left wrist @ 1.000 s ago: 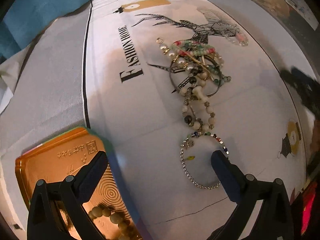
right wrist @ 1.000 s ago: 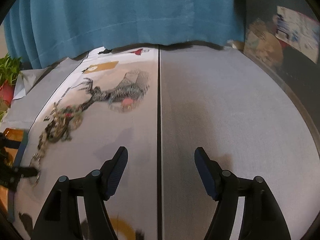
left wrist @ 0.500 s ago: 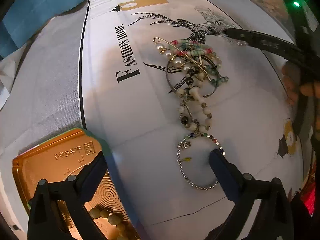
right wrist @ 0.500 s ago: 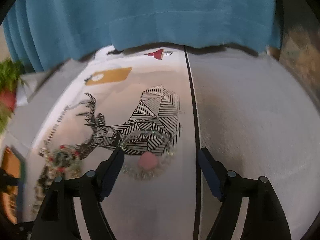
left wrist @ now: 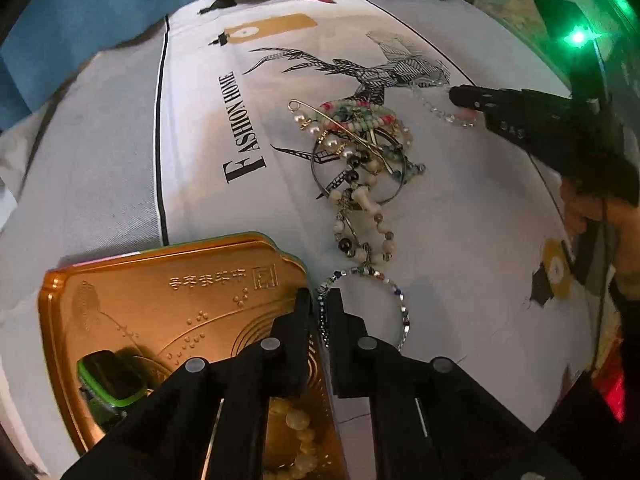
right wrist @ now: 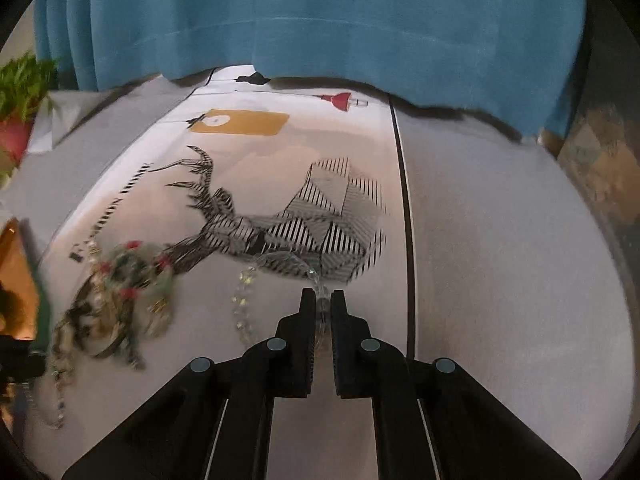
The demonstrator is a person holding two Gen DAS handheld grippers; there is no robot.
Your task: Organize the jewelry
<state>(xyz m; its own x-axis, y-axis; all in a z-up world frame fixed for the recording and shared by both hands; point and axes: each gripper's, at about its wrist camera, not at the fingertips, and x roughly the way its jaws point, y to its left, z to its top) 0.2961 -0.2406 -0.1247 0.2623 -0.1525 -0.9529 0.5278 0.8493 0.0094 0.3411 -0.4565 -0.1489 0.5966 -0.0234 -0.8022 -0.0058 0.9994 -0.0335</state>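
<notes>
The left gripper is closing on the chain bracelet, with the tin just to its left. The right gripper pinches what seems the clear bracelet, well apart across the counter.

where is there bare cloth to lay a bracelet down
Free: the grey cloth right of the black stripe, and the white patch between the gold tin and the lettering. Crowded: the jewelry pile at the middle.
</notes>
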